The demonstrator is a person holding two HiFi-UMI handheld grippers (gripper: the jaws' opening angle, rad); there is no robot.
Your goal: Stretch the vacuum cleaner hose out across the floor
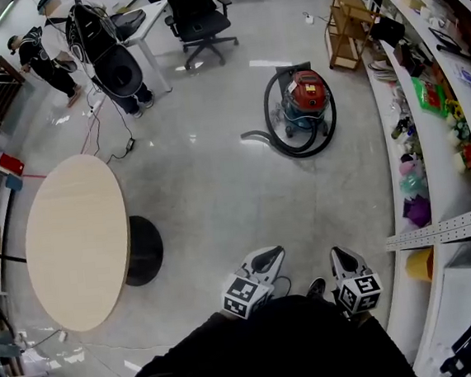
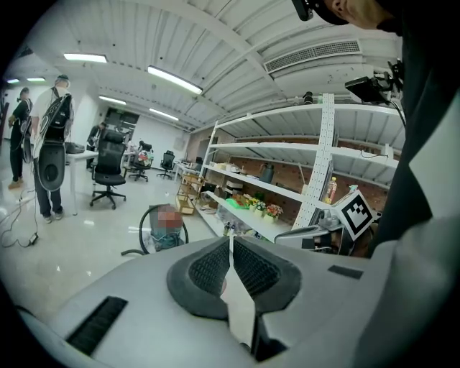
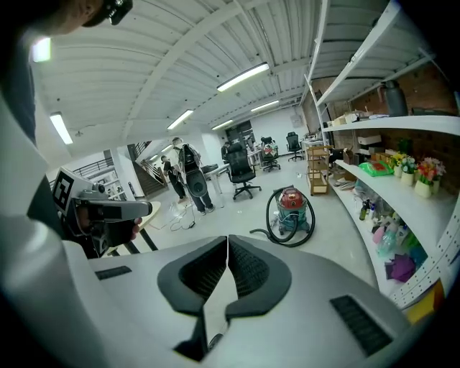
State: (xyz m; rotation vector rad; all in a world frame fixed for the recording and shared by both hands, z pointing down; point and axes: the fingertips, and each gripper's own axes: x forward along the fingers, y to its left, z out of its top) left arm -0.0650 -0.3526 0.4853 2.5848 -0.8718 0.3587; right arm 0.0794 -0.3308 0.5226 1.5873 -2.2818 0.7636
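Note:
A red-topped vacuum cleaner [image 1: 305, 95] stands on the glossy floor well ahead of me. Its black hose [image 1: 298, 149] is coiled in a loop around it, and the free end lies on the floor to its left. Both grippers are held low near my body, far short of the vacuum. My left gripper [image 1: 266, 260] and right gripper [image 1: 342, 258] are both shut with nothing between the jaws. The left gripper view shows its closed jaws [image 2: 231, 241] with the vacuum [image 2: 167, 228] beyond. In the right gripper view, the vacuum [image 3: 291, 208] and the hose [image 3: 272, 215] lie past the closed jaws [image 3: 228, 241].
A round wooden table [image 1: 75, 240] on a black base stands at my left. Curved white shelves [image 1: 430, 148] with goods run along the right. At the back are a black office chair [image 1: 199, 21], a wooden rack [image 1: 344, 28], people [image 1: 41, 63] and floor cables [image 1: 110, 133].

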